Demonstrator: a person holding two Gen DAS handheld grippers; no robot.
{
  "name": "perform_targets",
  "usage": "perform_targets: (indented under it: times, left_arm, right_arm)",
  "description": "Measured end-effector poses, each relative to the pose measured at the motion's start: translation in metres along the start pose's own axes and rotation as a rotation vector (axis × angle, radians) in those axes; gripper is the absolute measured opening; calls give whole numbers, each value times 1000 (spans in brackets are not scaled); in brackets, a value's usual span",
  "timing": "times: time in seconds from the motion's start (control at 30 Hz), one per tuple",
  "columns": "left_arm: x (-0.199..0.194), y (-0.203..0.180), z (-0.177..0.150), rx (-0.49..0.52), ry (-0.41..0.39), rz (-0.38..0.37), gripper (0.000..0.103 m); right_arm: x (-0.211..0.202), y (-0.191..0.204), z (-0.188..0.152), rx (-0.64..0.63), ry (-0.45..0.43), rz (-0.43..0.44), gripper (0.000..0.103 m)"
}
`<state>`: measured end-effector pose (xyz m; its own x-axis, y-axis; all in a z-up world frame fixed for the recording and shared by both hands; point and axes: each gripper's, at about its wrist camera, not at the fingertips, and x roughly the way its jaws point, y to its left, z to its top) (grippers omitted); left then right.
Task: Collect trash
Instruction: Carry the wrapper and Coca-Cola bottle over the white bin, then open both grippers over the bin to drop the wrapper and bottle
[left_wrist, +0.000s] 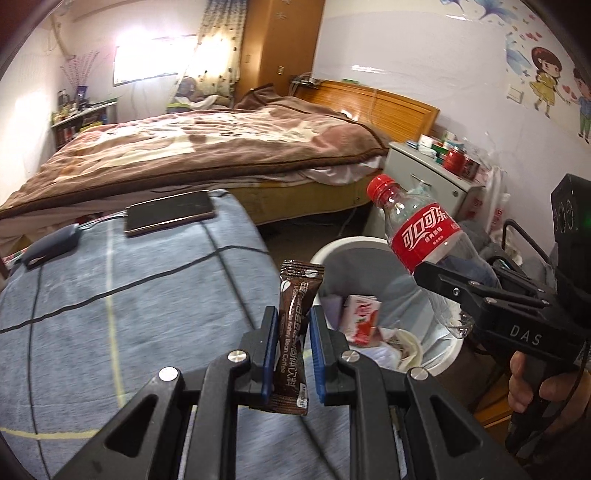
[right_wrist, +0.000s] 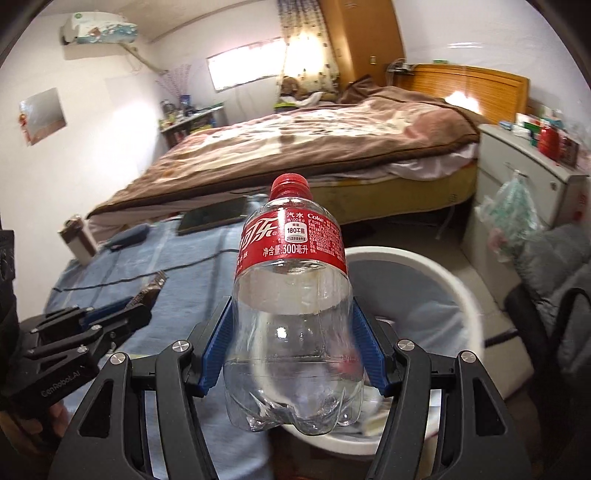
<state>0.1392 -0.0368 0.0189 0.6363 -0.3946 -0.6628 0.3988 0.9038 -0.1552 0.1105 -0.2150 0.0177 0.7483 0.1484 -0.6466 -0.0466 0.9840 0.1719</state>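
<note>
Left wrist view alone shows a milk carton (left_wrist: 360, 319) inside the bin (left_wrist: 448, 349)

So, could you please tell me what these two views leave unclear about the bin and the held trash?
- Bin contents, right wrist view: hidden behind the empty bottle.
- Bin's lower body, left wrist view: cut off behind the left gripper holding the coffee sachet.
- Sachet, right wrist view: blurred, print unreadable.
</note>
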Motion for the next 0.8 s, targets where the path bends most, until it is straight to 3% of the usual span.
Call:
perform_targets:
  times: [0.4, 0.8]
  left_arm:
    - [46, -64, 4, 64, 66, -82, 18]
    - [72, -86, -1, 79, 124, -73, 19]
  right_arm:
    - [7, -51, -13, 22, 75, -134, 64]
    - [19, -72, -26, 2, 170, -181, 64]
